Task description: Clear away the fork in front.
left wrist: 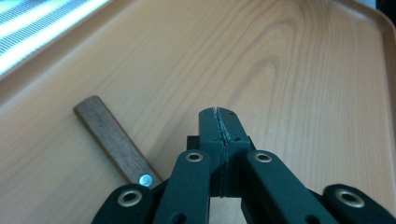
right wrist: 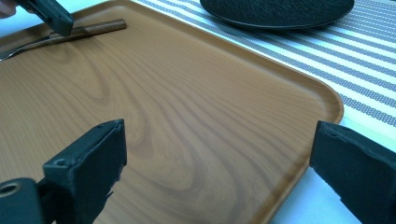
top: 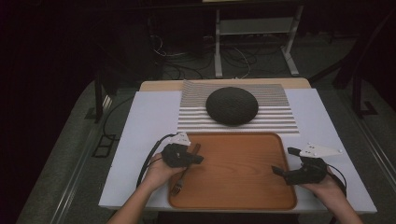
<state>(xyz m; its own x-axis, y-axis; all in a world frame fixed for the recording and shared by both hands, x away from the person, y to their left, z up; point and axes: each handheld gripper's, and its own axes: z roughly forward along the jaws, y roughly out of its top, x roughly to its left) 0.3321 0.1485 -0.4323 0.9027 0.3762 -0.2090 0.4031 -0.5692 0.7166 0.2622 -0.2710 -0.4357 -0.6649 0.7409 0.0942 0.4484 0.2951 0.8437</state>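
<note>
Fork lies along the tray's left edge, handle toward twelve o'clock, at nine o'clock beside the pressed-together left gripper; right gripper gapes farther off.

Both grippers were matte black, each topped by a grey three-cornered plate dotted with small holes. Brass-ringed pivots studded the linkage, black cables trailed back, and the forearms were bare, no sleeves.
</note>
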